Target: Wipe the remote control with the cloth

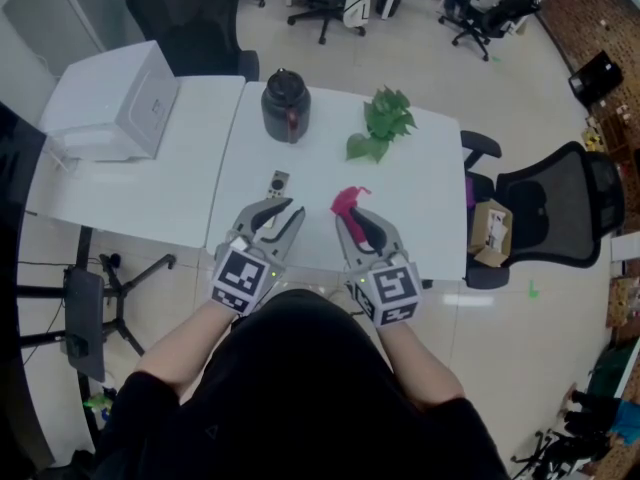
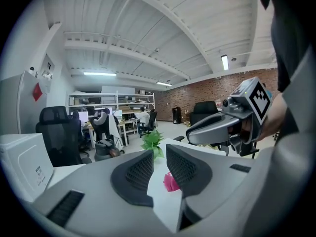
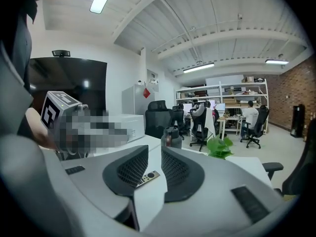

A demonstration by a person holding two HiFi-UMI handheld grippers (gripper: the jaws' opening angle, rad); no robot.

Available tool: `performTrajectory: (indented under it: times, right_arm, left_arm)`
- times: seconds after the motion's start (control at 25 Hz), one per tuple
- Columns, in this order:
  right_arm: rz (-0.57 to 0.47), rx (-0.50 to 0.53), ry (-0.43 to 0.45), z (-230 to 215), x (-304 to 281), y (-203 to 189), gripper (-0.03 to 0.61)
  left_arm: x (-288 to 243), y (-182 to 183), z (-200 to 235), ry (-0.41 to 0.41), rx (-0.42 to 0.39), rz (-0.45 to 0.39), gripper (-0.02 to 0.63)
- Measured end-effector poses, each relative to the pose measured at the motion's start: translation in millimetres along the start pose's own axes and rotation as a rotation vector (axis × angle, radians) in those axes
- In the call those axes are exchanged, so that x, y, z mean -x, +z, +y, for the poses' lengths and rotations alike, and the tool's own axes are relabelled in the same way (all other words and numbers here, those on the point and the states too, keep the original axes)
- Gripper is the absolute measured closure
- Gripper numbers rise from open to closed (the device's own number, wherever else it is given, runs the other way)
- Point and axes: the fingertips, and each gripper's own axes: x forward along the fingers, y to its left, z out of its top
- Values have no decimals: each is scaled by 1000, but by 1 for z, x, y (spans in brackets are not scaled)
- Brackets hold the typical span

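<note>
- Pink cloth lies crumpled on the white worktop, near its front edge. It is just beyond the tips of the right claw and no claw is touching it.
- The remote control lies flat on the worktop to the left of the cloth and apart from it, just ahead of the left claw.
- The left claw has its jaws at a narrow gap with nothing between the pads. Its own view shows only bare worktop and the cloth further off, seen through the gap.
- The right claw is likewise narrow and empty. Through its gap the remote shows lying on the worktop beyond.
- Both claws hover above the worktop, pointing out across it rather than down at either thing.
- My reading is that the wipe is not under way: the cloth is not picked up and the remote is not steadied.
- What appears to be left is everything: take up the cloth, hold or brace the remote, then rub the cloth over it.
</note>
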Motion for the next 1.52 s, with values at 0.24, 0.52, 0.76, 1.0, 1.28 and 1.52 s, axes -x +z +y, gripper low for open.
performTrajectory:
  times: [0.24, 0.52, 0.76, 1.0, 1.28, 1.52]
  right_arm:
    - [-7, 9, 30, 7, -1, 2, 519]
    - [-15, 13, 33, 10, -1, 4, 558]
    - [-18, 15, 40, 11, -2, 4, 568]
    - [-13, 19, 39, 12, -2, 3, 569]
    - [-15, 29, 26, 11, -1, 3, 569]
    - [-8, 33, 45, 13, -1, 3, 569]
  left_arm:
    - [1, 5, -1, 4, -15, -7, 571]
    - [3, 5, -1, -5, -48, -12, 614]
    - [4, 4, 0, 3, -35, -7, 614]
    - [4, 0, -2, -17, -77, -2, 614]
    - [5, 0, -2, -4, -51, -1, 614]
    - [6, 3, -3, 6, -31, -1, 614]
